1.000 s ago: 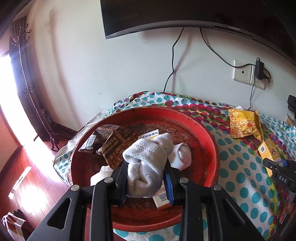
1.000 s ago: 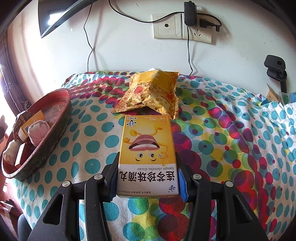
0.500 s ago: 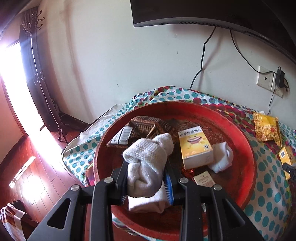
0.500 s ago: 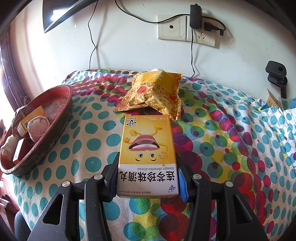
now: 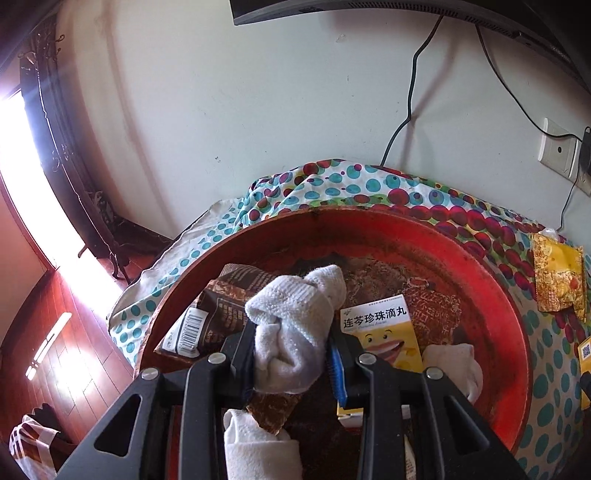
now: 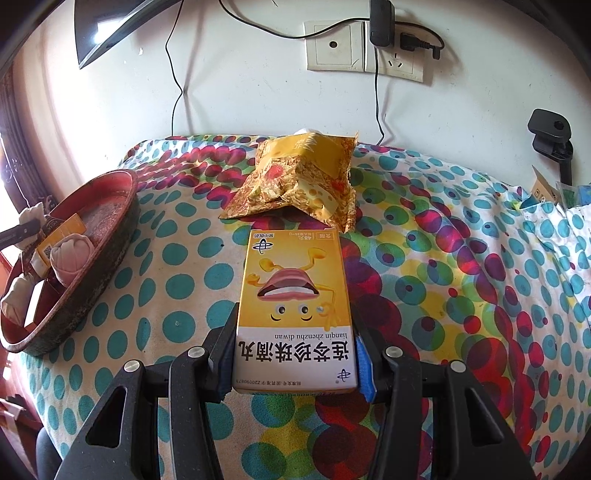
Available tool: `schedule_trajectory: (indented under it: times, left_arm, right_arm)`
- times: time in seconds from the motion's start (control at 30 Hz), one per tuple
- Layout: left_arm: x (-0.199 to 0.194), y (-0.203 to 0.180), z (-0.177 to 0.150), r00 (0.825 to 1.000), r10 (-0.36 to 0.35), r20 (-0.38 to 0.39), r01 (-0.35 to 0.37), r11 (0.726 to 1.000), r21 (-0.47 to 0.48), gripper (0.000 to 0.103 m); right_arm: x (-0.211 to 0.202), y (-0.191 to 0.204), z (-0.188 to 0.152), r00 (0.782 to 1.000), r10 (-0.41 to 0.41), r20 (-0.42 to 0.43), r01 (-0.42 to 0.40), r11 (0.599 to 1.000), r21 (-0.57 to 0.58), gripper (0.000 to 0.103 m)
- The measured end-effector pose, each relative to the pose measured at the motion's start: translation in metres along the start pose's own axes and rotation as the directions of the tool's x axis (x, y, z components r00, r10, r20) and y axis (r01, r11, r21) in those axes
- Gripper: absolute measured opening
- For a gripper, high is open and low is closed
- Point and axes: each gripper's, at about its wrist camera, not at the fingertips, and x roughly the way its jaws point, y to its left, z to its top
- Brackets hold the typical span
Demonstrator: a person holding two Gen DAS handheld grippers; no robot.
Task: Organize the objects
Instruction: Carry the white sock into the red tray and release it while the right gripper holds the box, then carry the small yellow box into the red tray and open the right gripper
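A white wall (image 6: 258,92) carries a double socket (image 6: 364,50) with a plugged-in charger (image 6: 379,22) and hanging cables. A dark screen (image 5: 406,9) is mounted above. Bright daylight from a window (image 5: 14,155) falls on the reddish wooden floor (image 5: 62,369).

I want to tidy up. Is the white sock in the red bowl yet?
No. The left claw holds the white sock above the red bowl.

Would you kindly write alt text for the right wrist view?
The right gripper clamps a yellow medicine box over a polka-dot tablecloth. A yellow snack packet lies just beyond it, near the wall, and a red tray holding small items sits at the left.
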Motion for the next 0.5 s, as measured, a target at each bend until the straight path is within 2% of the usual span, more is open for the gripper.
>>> schedule_trajectory:
  times: [0.3,0.33,0.37,0.43,0.5]
  left_arm:
    - [0.017,-0.018,0.01,1.0,0.024,-0.01,-0.023,0.999,0.033,0.038]
    - [0.017,-0.019,0.011,1.0,0.03,-0.009,-0.03,0.999,0.033,0.046]
    - [0.016,-0.019,0.011,1.0,0.026,-0.004,-0.026,0.999,0.035,0.059]
    - [0.007,-0.018,0.011,1.0,0.018,0.024,-0.019,0.999,0.032,0.072]
    - [-0.007,-0.017,0.008,0.997,0.032,0.071,-0.034,0.999,0.036,0.079]
  right_arm:
    - [0.004,0.002,0.0,1.0,-0.013,-0.014,0.013,1.0,-0.011,0.049]
    - [0.004,0.003,-0.001,1.0,-0.016,-0.016,0.016,1.0,-0.015,0.049]
    - [0.004,0.004,-0.001,1.0,-0.021,-0.017,0.021,1.0,-0.02,0.049]
    - [0.004,0.006,-0.001,0.999,-0.036,-0.02,0.035,0.999,-0.031,0.049]
    - [0.004,0.008,-0.001,0.999,-0.048,-0.019,0.047,0.998,-0.043,0.049]
